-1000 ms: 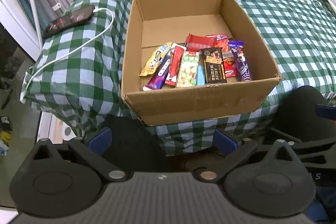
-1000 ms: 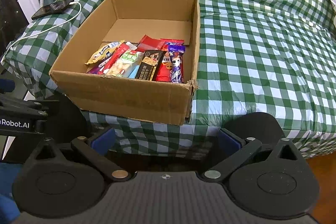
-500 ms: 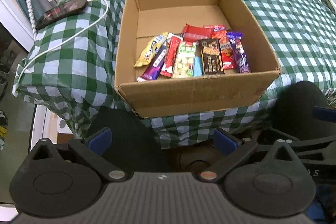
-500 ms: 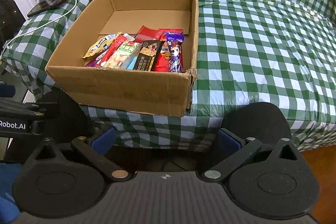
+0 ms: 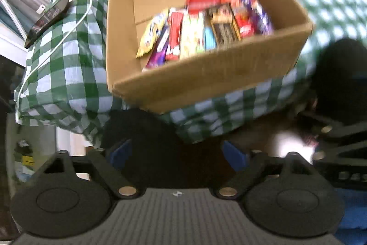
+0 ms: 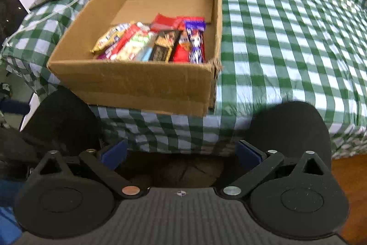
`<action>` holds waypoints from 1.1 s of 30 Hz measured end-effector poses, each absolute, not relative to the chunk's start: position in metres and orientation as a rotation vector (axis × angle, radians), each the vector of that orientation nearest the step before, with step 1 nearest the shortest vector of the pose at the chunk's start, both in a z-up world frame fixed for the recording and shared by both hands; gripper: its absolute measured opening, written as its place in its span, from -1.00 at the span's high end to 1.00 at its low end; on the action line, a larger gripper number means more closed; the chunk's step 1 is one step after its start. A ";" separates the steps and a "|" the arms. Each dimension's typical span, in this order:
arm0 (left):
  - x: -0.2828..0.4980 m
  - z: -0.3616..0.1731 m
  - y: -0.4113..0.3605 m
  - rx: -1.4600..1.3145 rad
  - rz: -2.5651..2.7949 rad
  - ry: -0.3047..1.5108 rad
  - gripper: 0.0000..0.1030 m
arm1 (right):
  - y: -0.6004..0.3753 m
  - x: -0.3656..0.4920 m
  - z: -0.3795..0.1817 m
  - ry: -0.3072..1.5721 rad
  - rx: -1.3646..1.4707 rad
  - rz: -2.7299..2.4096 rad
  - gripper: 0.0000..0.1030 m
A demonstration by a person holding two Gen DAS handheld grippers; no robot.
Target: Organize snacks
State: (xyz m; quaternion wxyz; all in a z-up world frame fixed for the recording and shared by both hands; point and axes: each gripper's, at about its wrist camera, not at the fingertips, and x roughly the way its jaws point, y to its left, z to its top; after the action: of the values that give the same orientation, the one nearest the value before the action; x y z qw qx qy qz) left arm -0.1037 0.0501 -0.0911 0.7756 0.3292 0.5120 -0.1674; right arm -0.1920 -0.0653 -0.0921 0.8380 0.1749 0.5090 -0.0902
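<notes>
Snacks: the bright foil-wrapped snack packets lie side by side in a row along the near wall of the open brown cardboard box; the far half of its floor is bare.
Box: it sits at the edge of the green-and-white checked cloth.
Left gripper: spread wide, holding nothing, low in front of the box.
Right gripper: likewise wide apart and empty, short of the box.
Stage: the neat row fits either a finished sort or packets waiting to come out.
Care: any reach should clear the near wall from above; thin wrappers overlap, so pinch one edge only.
Nearby: a dark phone on a white cable, well left.
</notes>
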 end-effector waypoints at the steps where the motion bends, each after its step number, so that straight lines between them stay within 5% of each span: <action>1: -0.100 -0.088 0.052 0.677 -0.372 1.123 -0.74 | -0.066 -0.191 -0.092 1.074 0.372 -0.197 -0.94; 12: -0.078 -0.053 0.048 0.539 -0.359 1.054 -0.81 | -0.067 -0.185 -0.078 1.008 0.316 -0.184 -0.97; 23: -0.086 0.007 0.054 0.372 -0.346 0.734 -0.99 | -0.065 -0.179 -0.048 0.889 0.222 -0.168 -0.98; 33: -0.085 0.008 0.063 0.352 -0.330 0.788 -0.99 | -0.060 -0.182 -0.038 0.856 0.195 -0.170 -0.98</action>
State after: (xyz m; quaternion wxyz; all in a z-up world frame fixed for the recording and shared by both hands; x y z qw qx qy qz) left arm -0.0854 0.0630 0.0076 0.8952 0.1697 0.3802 -0.1592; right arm -0.1820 -0.0597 -0.0378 0.9017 0.0944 0.4138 -0.0822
